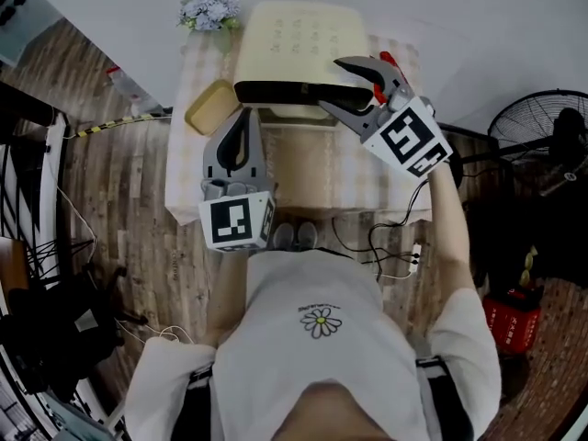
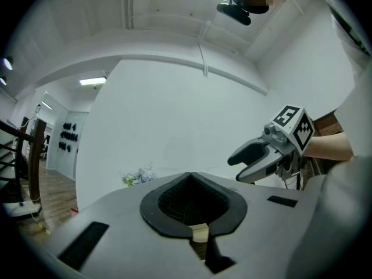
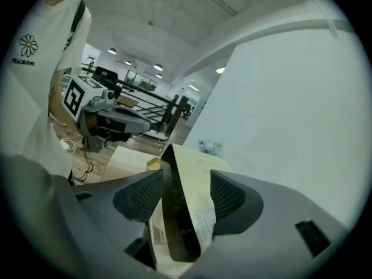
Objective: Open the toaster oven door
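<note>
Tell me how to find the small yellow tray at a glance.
Start at the cloth-covered table against the white wall, then find the cream toaster oven at its far side. Just left of the oven, in front of the bunch of pale flowers, lies the yellow tray: the only flat, rounded-corner, mustard-coloured thing there.

A beige checked-cloth table (image 1: 312, 168) carries a cream toaster oven (image 1: 303, 35); left of it lie a yellow oval tray (image 1: 211, 106) and a pale flower bunch (image 1: 209, 9)

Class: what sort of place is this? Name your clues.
Probably a lab or workshop hall, not a home kitchen: the toaster oven sits on a small table against a white partition, cables trail over the wooden floor, and strip lights hang overhead.
</note>
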### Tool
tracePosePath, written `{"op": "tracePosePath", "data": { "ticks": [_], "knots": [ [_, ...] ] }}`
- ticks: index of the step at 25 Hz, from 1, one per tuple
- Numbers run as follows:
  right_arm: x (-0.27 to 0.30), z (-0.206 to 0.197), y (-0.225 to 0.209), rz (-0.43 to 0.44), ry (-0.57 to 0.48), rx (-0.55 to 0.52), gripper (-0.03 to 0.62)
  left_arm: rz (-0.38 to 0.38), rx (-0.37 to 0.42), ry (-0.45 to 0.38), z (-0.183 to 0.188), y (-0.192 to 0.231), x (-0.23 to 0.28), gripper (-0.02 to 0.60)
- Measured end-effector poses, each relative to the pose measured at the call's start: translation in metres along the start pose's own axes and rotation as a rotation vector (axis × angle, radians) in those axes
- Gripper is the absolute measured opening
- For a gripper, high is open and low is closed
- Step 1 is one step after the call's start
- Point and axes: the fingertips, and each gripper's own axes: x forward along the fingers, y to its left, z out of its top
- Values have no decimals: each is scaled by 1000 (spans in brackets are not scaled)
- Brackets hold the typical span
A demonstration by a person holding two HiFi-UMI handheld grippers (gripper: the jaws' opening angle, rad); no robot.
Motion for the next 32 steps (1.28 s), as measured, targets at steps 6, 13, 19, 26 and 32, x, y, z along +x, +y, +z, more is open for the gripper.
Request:
{"op": "tracePosePath", "data": {
  "ticks": [6,13,19,26,32],
  "knots": [
    [23,-23,12,120,154,-116,219,8,0,21,-7,1,-3,15],
    [35,-31,5,170,222,-162,219,-1,-1,45,-17,-2,-1,15],
    [44,-36,-1,182,254,-142,202,0,-7,63,-24,2,2,15],
    [47,-36,1,165,297,-151,198,-12,-11,68,-29,2,11,15],
    [47,-34,1,183,324,-171,196,-27,-20,74,-32,-2,13,15]
  ]
}}
